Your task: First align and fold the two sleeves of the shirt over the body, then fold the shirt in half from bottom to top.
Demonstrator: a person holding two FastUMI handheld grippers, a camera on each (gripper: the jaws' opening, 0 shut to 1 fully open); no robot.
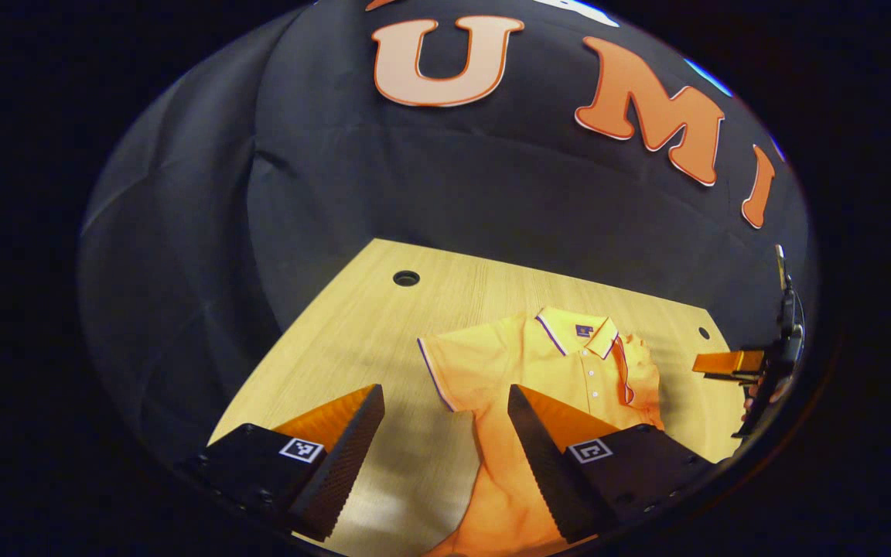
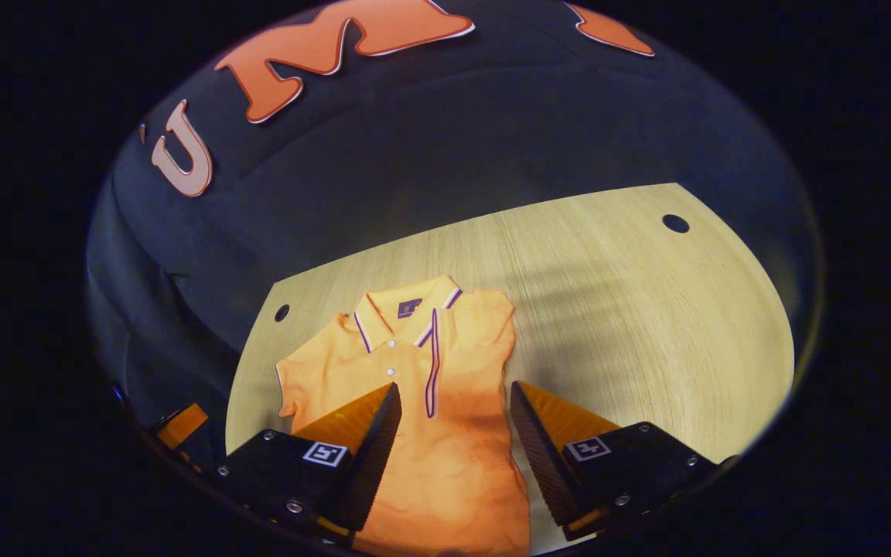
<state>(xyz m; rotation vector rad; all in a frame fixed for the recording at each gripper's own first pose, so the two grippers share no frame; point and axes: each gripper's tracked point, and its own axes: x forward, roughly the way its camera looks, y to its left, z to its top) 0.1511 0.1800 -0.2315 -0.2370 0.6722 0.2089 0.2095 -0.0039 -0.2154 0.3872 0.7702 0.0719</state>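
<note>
Shirt [image 2: 422,402] first: an orange polo with a dark-trimmed collar, lying face up on the pale wooden surface [image 2: 646,309], collar toward the booth wall. In the right gripper view one sleeve [image 2: 484,317] already lies folded in over the chest beside the button placket, while the other sleeve [image 1: 453,363] is spread flat out to the side, its trimmed cuff plain in the left gripper view.

Both tongs hang above the cloth with jaws wide apart and nothing between them. The left tongs [image 1: 445,433] sit over the bare wood just beside the spread sleeve and the side seam; the right tongs [image 2: 453,433] straddle the lower body of the shirt. The right tongs also show at the far edge of the left gripper view [image 1: 732,363].

My worry is the remaining sleeve. If the left tongs pinch too deep, they may catch the body layer along with the sleeve and drag the whole shirt sideways, undoing the fold already made. A shallow pinch on the cuff alone could slip, leaving the sleeve crooked. The folded sleeve looks a little rumpled too, so the later bottom-to-top fold may end up uneven unless the hem is lifted evenly by both tongs.
</note>
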